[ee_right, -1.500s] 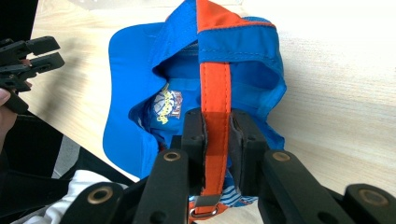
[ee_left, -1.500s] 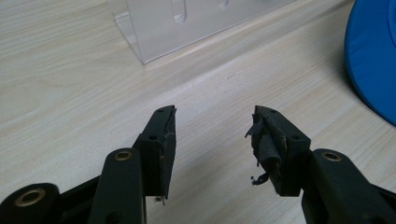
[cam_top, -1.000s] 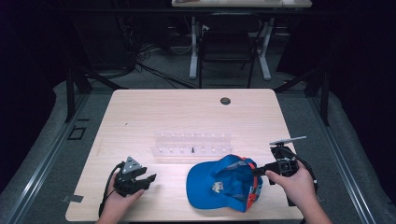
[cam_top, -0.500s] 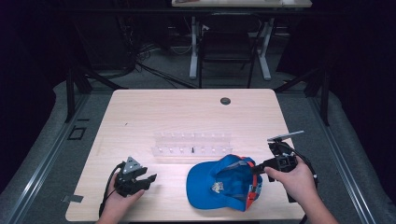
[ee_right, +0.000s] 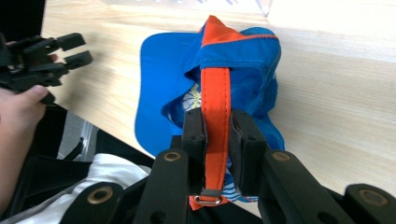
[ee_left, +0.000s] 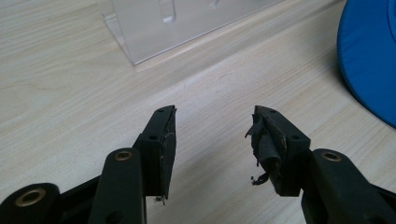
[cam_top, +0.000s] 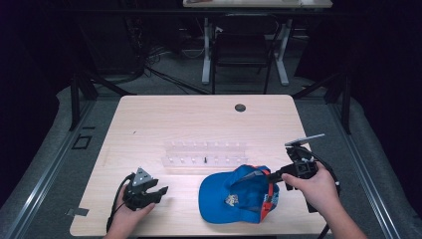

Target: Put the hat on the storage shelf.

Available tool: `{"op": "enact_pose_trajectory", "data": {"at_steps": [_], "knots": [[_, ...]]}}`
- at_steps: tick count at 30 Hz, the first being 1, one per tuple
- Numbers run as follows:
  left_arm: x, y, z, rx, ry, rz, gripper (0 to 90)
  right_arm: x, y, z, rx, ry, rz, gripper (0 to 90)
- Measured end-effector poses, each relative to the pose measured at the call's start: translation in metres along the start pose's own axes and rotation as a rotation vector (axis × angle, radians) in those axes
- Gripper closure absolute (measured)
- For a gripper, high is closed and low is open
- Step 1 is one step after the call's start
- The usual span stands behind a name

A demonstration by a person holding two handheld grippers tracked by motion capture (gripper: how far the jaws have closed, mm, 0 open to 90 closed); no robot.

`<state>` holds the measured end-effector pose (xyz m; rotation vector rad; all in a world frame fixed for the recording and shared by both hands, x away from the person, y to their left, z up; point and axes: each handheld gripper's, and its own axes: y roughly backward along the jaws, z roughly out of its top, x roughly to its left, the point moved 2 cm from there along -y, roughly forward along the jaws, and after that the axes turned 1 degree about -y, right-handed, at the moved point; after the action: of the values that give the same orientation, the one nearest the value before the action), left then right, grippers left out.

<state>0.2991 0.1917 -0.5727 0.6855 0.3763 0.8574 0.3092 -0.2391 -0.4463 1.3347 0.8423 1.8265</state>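
A blue cap (cam_top: 234, 195) with an orange back strap (ee_right: 215, 98) lies near the table's front edge, right of centre. My right gripper (cam_top: 274, 175) is shut on that orange strap (cam_top: 270, 193) at the cap's right side; in the right gripper view the strap runs up between the two jaws. My left gripper (cam_top: 160, 193) rests low at the front left, open, with nothing between its fingers (ee_left: 162, 142). The blue cap's edge (ee_left: 369, 56) shows at the right of the left gripper view.
A clear plastic rack (cam_top: 204, 154) stands across the middle of the table (cam_top: 164, 119), just behind the cap; its corner (ee_left: 154, 28) shows ahead of the left gripper. A dark round grommet (cam_top: 240, 107) sits near the far edge. Chairs and desk legs stand beyond.
My right gripper has shifted slightly left and lifted a little with the strap, pulling the cap's back up. The left gripper has stayed where it was.
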Motion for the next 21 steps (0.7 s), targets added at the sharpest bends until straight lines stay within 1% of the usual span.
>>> {"op": "enact_pose_trajectory", "data": {"at_steps": [1,2,3,4,8,9,10,11,12,13,14,17,19,21], "knots": [[-0.001,-0.001,0.000,0.000,-0.003,0.000,50.2,0.002,0.000,0.001,-0.010,-0.012,0.003,77.5],[-0.002,-0.001,0.000,0.002,-0.012,0.005,50.2,0.003,0.001,0.001,-0.007,-0.006,0.005,77.5],[-0.002,-0.002,0.000,0.001,-0.014,0.001,50.3,0.005,0.002,0.002,-0.005,-0.003,0.004,77.5],[-0.003,-0.002,0.000,0.004,-0.013,-0.003,50.2,0.007,0.003,0.002,-0.012,-0.004,0.011,77.5],[-0.005,-0.002,0.000,0.004,-0.014,-0.004,50.3,0.010,0.005,0.003,-0.011,-0.005,0.030,77.5],[-0.005,-0.002,0.001,0.003,-0.017,-0.003,50.3,0.011,0.007,0.004,-0.012,-0.006,0.050,77.5],[-0.005,-0.002,0.001,0.004,-0.016,-0.004,50.3,0.011,0.007,0.004,-0.012,-0.006,0.050,77.5],[-0.005,-0.002,0.001,0.004,-0.015,-0.006,50.3,0.012,0.009,0.004,-0.017,-0.012,0.067,77.6],[-0.006,-0.002,0.001,0.003,-0.015,-0.008,50.3,0.012,0.009,0.004,-0.017,-0.012,0.067,77.6],[-0.006,-0.002,0.001,0.002,-0.019,-0.009,50.3,0.014,0.011,0.005,-0.024,-0.023,0.098,77.6],[-0.007,-0.002,0.001,0.001,-0.019,-0.008,50.3,0.014,0.011,0.005,-0.024,-0.023,0.098,77.6],[-0.007,-0.002,0.001,0.004,-0.023,-0.008,50.3,0.018,0.015,0.006,-0.039,-0.033,0.155,77.6],[-0.006,-0.002,0.001,0.006,-0.023,-0.009,50.3,0.019,0.017,0.007,-0.038,-0.031,0.162,77.6],[-0.005,-0.003,0.001,0.003,-0.015,-0.007,50.3,0.022,0.020,0.008,-0.045,-0.036,0.188,77.6]]}}
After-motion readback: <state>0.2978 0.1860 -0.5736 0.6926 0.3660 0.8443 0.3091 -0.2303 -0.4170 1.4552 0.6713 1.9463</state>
